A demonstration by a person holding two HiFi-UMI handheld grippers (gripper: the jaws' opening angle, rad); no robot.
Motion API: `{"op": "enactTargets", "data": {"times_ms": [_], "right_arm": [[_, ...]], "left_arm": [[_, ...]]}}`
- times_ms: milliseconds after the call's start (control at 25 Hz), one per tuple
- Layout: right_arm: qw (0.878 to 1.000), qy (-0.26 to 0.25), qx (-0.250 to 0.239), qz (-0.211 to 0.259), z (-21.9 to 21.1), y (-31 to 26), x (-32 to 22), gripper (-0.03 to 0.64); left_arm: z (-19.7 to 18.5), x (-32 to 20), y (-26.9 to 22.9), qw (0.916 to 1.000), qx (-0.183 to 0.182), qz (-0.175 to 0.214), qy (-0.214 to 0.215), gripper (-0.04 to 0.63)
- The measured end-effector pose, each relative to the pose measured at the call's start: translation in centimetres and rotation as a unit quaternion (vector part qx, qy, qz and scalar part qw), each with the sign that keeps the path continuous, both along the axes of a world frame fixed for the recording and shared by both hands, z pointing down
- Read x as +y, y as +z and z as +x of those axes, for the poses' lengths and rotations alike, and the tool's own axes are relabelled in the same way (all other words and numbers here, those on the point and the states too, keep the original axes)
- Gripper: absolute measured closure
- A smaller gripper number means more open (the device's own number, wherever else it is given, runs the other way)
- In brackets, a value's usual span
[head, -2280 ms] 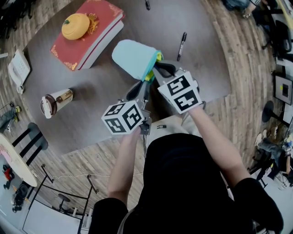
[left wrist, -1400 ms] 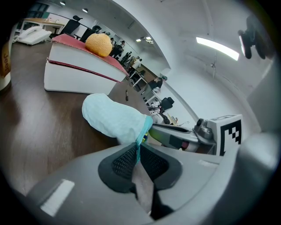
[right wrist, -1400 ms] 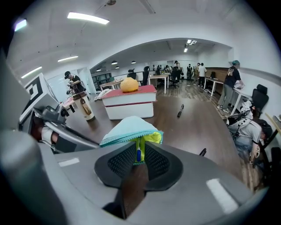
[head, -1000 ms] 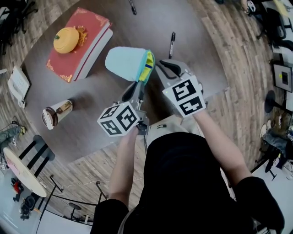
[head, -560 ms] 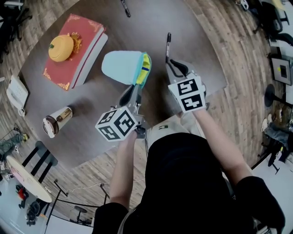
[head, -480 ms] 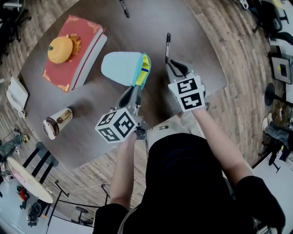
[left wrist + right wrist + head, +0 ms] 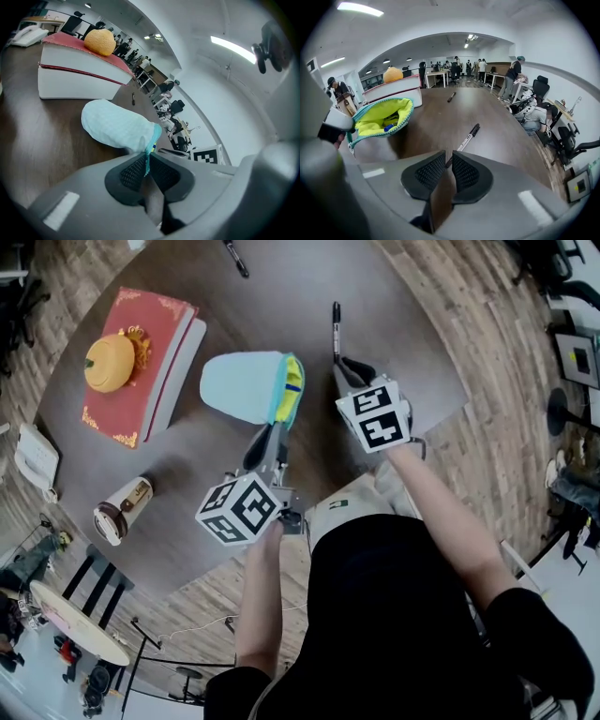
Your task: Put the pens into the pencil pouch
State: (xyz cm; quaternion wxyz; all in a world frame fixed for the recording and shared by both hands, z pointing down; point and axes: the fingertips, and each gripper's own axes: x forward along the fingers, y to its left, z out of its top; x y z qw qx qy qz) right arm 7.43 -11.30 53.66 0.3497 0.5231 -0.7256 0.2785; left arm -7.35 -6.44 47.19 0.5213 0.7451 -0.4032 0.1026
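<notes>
Picking up a pen is the step in hand. The left gripper (image 7: 146,160) pinches the zip edge of the open pencil pouch (image 7: 239,385) at the middle of the table (image 7: 403,334). The right gripper (image 7: 449,169), its jaws barely parted and empty, hovers at the near end of the black marker pen (image 7: 468,137), towards the table's right edge. Next it likely needs to straddle the barrel and close.

Thick red book (image 7: 150,352) far left on the dark table (image 7: 197,451), a round orange fruit (image 7: 108,362) resting on its cover. Paper cup (image 7: 122,510) on its side, near left. White telephone (image 7: 36,460) at left edge.
</notes>
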Motion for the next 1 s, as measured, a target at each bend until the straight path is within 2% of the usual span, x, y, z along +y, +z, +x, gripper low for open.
{"op": "enactTargets", "data": {"times_ms": [1000], "right_arm": [[0.999,0.027,-0.012,-0.016,0.1,3.2,-1.1,0.569]], "left_arm": [[-0.6,0.4,0.9,0.9997,-0.008,-0.024,-0.001,0.572]]}}
